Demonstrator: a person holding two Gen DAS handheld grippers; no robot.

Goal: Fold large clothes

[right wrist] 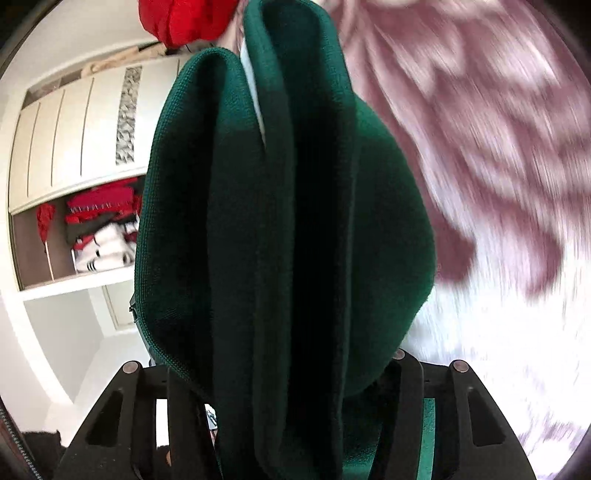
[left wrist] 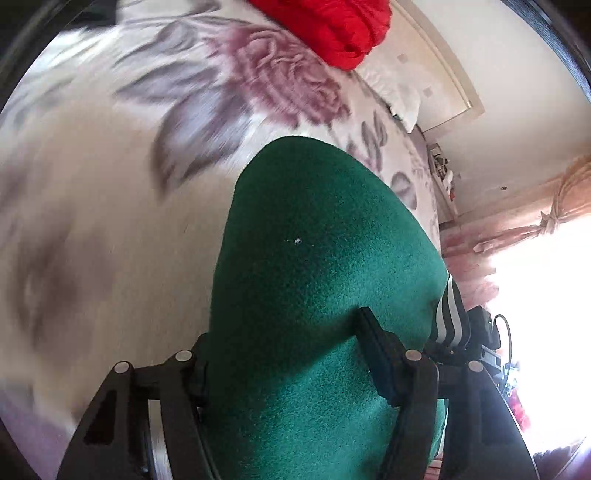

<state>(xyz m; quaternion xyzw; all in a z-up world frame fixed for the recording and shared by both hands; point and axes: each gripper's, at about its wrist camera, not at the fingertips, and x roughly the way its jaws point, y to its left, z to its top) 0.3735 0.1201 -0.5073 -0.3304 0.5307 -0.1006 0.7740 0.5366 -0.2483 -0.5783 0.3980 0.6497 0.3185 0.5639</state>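
A thick dark green fleece garment bulges up between the fingers of my left gripper. Its right finger presses into the cloth, and the left finger is hidden behind it. This gripper is shut on the garment, held above the bed. In the right wrist view the same green garment hangs in several doubled layers with a ribbed hem on the left. My right gripper is shut on this bundle, and the cloth hides its fingertips.
A floral white and mauve duvet covers the bed below, blurred by motion. A red garment lies at its far end near a white pillow. An open wardrobe holds red and white clothes. A bright window with a pink curtain is at the right.
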